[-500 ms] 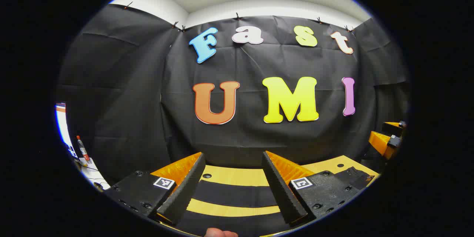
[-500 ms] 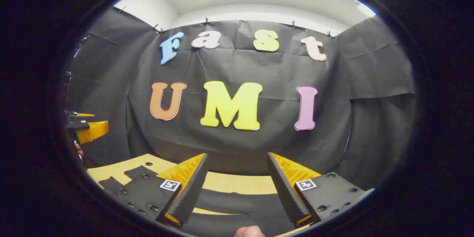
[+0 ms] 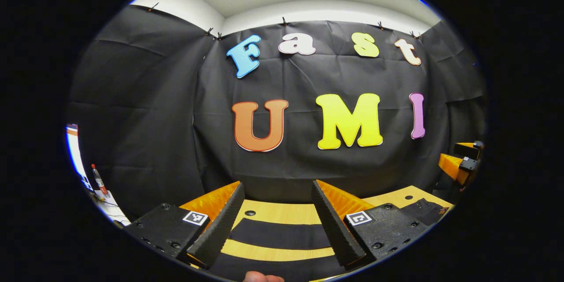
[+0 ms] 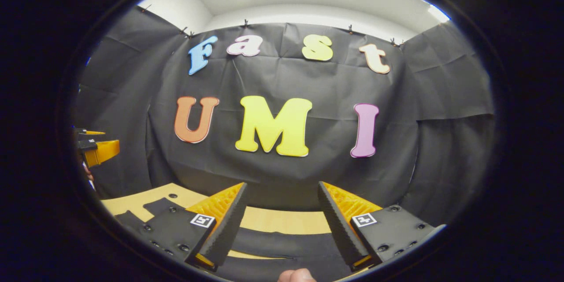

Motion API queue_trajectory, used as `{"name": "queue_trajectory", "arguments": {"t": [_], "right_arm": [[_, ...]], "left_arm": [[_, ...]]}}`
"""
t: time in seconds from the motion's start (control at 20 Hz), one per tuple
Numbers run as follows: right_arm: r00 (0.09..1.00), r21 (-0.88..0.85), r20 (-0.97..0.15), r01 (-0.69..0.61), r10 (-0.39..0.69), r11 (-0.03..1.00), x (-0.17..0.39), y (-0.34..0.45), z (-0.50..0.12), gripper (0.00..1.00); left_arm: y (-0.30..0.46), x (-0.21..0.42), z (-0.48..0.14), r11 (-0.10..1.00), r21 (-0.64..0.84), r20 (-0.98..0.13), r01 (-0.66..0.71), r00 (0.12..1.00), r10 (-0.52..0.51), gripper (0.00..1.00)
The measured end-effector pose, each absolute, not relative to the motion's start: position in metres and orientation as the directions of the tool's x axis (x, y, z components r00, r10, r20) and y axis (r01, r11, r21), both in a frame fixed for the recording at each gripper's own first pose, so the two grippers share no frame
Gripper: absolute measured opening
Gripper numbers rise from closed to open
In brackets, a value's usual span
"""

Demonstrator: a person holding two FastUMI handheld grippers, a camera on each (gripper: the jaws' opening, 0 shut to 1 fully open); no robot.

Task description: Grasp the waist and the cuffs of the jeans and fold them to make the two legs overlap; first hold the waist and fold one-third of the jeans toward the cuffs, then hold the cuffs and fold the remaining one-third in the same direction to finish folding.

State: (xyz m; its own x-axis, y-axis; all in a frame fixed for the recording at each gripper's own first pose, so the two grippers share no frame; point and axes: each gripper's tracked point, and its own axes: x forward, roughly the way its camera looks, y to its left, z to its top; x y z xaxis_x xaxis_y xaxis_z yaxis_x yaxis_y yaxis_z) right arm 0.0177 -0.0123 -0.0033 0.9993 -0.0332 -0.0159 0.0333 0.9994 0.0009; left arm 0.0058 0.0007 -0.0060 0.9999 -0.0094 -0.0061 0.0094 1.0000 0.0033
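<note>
In the left gripper view, the left gripper (image 3: 275, 218) is held level above a pale wooden table (image 3: 282, 210), its two ridged fingers spread wide with nothing between them. Beneath and beyond the fingers, dark jeans (image 3: 282, 234) lie flat on the table as two black bands with a strip of wood between them; which end is the waist cannot be told from here. At the right edge, the right gripper (image 3: 460, 165) is raised over the far side of the table. A fingertip (image 3: 262, 277) of the person holding the tool shows at the bottom.

In the right gripper view, the right gripper (image 4: 282, 220) is likewise parted and empty, poised over the dark cloth of the jeans (image 4: 282, 240), which lies just under its fingers, while more of the garment (image 4: 152, 207) reaches off to the left. The left gripper (image 4: 99, 150) is at the left edge.

Neither tool touches the cloth, so the task appears to be at its start, before the first grasp. The next move calls for lowering both grippers to the fabric and pinching the waist and cuffs, taking care to catch the cloth rather than scrape the table.
</note>
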Motion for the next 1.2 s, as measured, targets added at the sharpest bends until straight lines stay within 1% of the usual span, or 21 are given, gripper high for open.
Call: {"name": "queue_trajectory", "arguments": {"t": [0.05,0.1,0.5,0.75,0.9,0.95,1.0,1.2], "right_arm": [[0.999,-0.002,-0.015,0.039,-0.039,0.999,0.018,-0.014,-0.003,0.95],[0.999,-0.005,-0.015,0.043,-0.043,0.999,0.017,-0.017,-0.005,0.95],[0.996,-0.012,-0.044,0.076,-0.077,0.997,0.019,-0.035,-0.017,0.95],[0.992,-0.022,-0.073,0.099,-0.1,0.995,0.022,-0.052,-0.028,0.95],[0.987,-0.031,-0.101,0.126,-0.129,0.992,0.022,-0.072,-0.04,0.95],[0.983,-0.03,-0.115,0.141,-0.144,0.99,0.022,-0.083,-0.044,0.97],[0.977,-0.031,-0.133,0.164,-0.166,0.986,0.021,-0.096,-0.051,0.95],[0.936,-0.045,-0.216,0.275,-0.279,0.96,0.009,-0.168,-0.08,0.94]], "left_arm": [[0.0,0.007,-0.009,1.0,0.0,-0.015,0.009,1.0,-0.009,0.89],[0.0,0.007,-0.012,1.0,-0.003,-0.02,0.01,1.0,-0.01,0.98],[0.0,0.015,-0.024,1.0,0.005,-0.049,0.01,0.999,-0.01,0.98],[0.014,0.015,-0.037,1.0,-0.004,-0.078,-0.028,0.997,0.027,0.98],[0.035,0.013,-0.052,0.997,-0.017,-0.12,-0.08,0.99,0.078,0.98],[0.043,0.011,-0.06,0.994,-0.027,-0.147,-0.102,0.984,0.097,0.98],[0.055,0.008,-0.068,0.991,-0.038,-0.174,-0.132,0.977,0.123,0.98],[0.114,-0.012,-0.112,0.959,-0.08,-0.293,-0.27,0.927,0.236,0.98]]}}
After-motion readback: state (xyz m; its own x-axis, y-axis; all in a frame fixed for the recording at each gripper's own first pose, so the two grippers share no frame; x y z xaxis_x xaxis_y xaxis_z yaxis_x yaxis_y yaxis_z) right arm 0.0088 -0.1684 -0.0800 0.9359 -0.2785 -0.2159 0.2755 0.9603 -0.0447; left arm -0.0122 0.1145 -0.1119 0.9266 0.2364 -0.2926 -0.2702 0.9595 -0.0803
